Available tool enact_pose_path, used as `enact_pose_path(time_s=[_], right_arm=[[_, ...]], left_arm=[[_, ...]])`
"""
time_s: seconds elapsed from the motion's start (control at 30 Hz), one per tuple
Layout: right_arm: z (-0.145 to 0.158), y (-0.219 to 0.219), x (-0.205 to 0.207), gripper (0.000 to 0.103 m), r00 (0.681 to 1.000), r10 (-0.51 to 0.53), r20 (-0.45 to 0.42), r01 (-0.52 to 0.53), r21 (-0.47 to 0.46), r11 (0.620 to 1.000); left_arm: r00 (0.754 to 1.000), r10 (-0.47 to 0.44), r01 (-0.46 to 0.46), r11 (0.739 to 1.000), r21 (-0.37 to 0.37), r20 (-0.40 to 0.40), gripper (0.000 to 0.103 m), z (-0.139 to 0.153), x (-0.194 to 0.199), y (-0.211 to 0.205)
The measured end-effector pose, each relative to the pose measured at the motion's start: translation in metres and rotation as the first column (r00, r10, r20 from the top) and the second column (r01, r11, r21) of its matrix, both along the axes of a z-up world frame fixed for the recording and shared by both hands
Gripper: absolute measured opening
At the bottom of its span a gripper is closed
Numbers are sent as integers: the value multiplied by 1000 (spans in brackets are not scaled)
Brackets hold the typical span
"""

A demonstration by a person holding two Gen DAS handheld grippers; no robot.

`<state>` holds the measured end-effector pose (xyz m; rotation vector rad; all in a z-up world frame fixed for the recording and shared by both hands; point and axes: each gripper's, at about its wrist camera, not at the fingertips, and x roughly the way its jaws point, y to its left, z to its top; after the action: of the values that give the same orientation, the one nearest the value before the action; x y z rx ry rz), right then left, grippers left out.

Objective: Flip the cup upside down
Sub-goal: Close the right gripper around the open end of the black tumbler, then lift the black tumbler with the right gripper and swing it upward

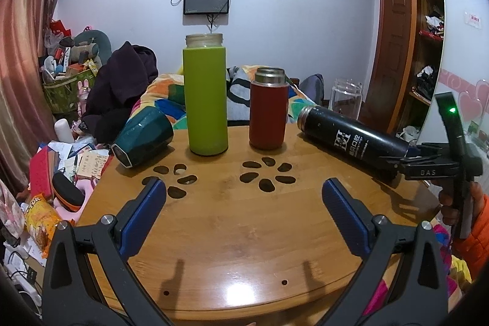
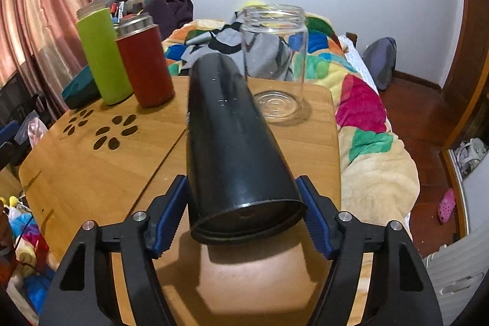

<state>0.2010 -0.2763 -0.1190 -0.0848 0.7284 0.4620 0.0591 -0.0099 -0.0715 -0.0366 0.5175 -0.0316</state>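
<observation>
A black cup point(image 2: 235, 142) with white lettering is held near its base by my right gripper point(image 2: 244, 219), tilted with its open mouth pointing away and lifted above the wooden table point(image 2: 91, 173). In the left wrist view the black cup point(image 1: 351, 136) slants up to the left, with the right gripper point(image 1: 428, 170) at its base. My left gripper point(image 1: 244, 203) is open and empty over the table's near middle point(image 1: 244, 234).
A green bottle point(image 1: 207, 97) and a red flask point(image 1: 268, 112) stand upright at the table's back. A dark teal mug point(image 1: 142, 138) lies tilted at the back left. A clear glass jar point(image 2: 273, 57) stands at the back right. A bed lies behind.
</observation>
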Motion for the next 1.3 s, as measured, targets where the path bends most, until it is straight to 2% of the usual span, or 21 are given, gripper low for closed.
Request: enact_pose_path(time_s=[0.23, 0.5, 0.6, 0.77, 1.13, 1.3], right_arm=[[14, 18, -39, 62, 996, -29, 78, 31, -17, 999], [41, 29, -95, 61, 983, -38, 181, 33, 26, 999], [47, 33, -108, 61, 981, -22, 192, 15, 41, 999], [54, 45, -131, 61, 976, 17, 215, -22, 20, 1000], [63, 69, -150, 61, 965, 137, 222, -133, -33, 991], [68, 71, -156, 61, 957, 193, 217, -188, -44, 981]], left_arm=[[1000, -14, 14, 1000, 4, -20, 103, -10, 2, -8], [998, -61, 61, 998, 23, -5, 103, -23, -3, -21], [996, -89, 88, 995, 42, 6, 103, -27, -7, -30], [987, -155, 151, 986, 72, 49, 103, -32, -15, -46], [948, -249, 197, 948, 249, 196, 103, -39, -27, -81], [927, -277, 215, 945, 247, 252, 103, -37, -28, -83]])
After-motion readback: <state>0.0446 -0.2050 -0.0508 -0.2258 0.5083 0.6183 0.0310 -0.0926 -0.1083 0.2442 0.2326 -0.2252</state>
